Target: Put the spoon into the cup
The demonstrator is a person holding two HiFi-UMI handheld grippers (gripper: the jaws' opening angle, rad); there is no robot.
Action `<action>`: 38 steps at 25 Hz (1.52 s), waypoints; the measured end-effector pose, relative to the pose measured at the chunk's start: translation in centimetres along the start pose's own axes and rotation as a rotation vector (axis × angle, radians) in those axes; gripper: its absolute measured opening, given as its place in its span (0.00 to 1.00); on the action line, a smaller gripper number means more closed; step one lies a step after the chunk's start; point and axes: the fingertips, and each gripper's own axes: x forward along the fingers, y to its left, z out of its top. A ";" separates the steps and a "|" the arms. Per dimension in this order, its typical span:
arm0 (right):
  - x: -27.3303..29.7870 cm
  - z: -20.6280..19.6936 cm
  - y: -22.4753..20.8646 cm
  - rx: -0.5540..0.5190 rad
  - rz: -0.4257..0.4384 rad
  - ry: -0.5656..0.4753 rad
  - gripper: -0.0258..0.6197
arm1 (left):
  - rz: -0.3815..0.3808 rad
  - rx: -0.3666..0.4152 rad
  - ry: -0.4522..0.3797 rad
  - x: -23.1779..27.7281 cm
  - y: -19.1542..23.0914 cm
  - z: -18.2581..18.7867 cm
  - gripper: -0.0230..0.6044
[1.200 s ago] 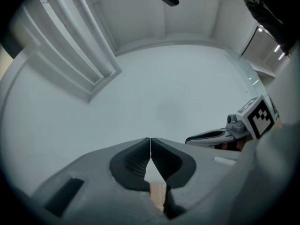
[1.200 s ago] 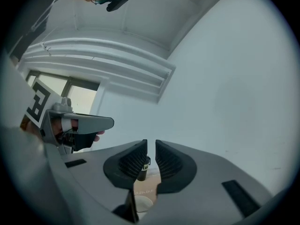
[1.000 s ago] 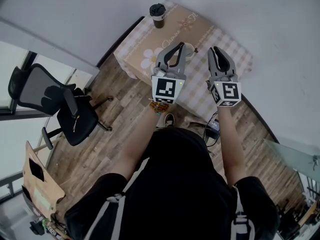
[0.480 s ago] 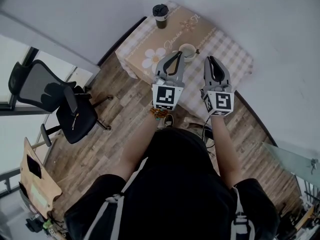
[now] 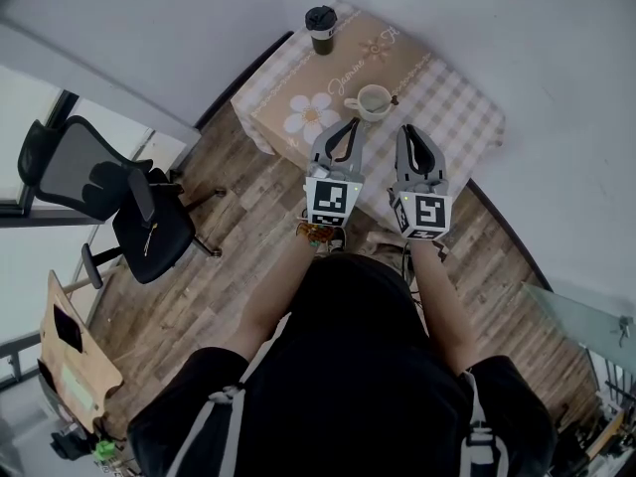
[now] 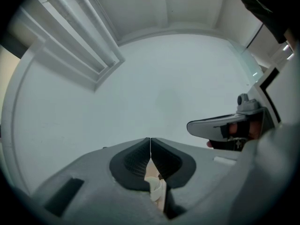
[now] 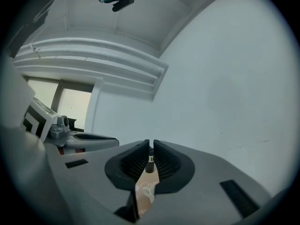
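Step in hand: approach, by the look of it, with nothing picked up yet.

Left gripper [image 5: 353, 123]: hovers over the near edge of the table [image 5: 452, 117]. Pads pressed together, tips touching, nothing between them.

Right gripper [image 5: 406, 129]: just beside the left, at about the same height. Pads drawn in to a hairline slit, likewise empty.

Cup [image 5: 372, 100]: pale, handled, upright on the table just beyond both sets of tips. Too small in the head view to show what is inside.

Spoon: not firmly made out. Dark speck [image 5: 395, 98] touching the cup's right rim, possibly the handle; impossible to tell whether in the cup or beside it.

Tumbler [image 5: 320, 24]: dark, lidded, at the far corner, well apart from the cup. Contents shut away under the lid.

Next move, as a judgement: if the spoon lies outside the cup, calls for parting one pair of jaws, lowering to the cup's right side, closing on the handle, then lifting and dropping it bowl-first into the cup. Falls more naturally to the right gripper, the nearer to that side.
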 end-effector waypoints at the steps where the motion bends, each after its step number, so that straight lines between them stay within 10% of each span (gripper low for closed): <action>1: -0.1 -0.2 0.0 0.003 -0.004 0.004 0.09 | -0.002 0.000 0.003 -0.1 -0.1 -0.2 0.06; 38: -0.9 -2.3 1.0 0.014 -0.001 0.067 0.05 | -0.028 -0.008 0.017 -0.3 -1.2 -0.7 0.06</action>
